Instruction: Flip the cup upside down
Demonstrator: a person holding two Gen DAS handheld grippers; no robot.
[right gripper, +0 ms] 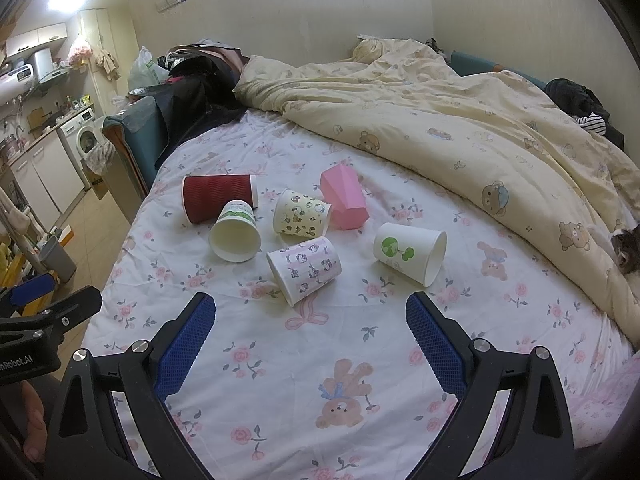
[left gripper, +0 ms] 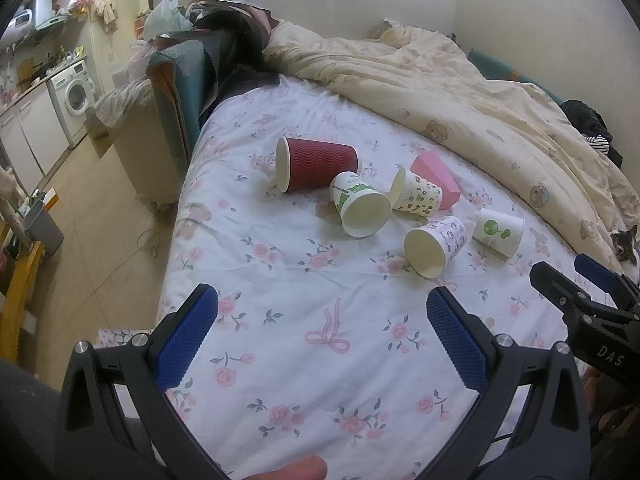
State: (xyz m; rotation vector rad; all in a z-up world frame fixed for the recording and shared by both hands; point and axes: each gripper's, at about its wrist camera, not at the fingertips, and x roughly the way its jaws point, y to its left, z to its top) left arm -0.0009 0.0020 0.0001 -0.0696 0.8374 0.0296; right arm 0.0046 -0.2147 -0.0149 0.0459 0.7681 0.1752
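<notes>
Both grippers hover over the near part of the bed, jaws spread wide with nothing between the blue pads: the left gripper [left gripper: 322,308] sits low in its own view above the flowered sheet [left gripper: 320,360], and the right gripper [right gripper: 310,314] does the same in its view, near a teddy-bear print. Six cups lie on their sides in a loose cluster beyond the fingertips, none of them touched by either gripper. Farthest left is a dark red ribbed cup [right gripper: 218,198], its mouth turned left. Just beside it, at its near side, lies a white cup with green print [right gripper: 236,230], mouth toward the cameras. Right of that is a cream patterned cup [right gripper: 300,214], and beyond it a pink faceted cup [right gripper: 344,198], the two close together or touching; which is hard to tell. Nearest the right gripper is a white cup with small purple figures [right gripper: 306,268], its mouth pointing near-left. Apart from the rest, on the right, lies a white cup with a green tree mark [right gripper: 408,252], mouth turned right. A cream bear-print duvet [right gripper: 440,120] is bunched along the far and right side of the bed, and a cat's face [right gripper: 626,250] peeks out at its right edge.
</notes>
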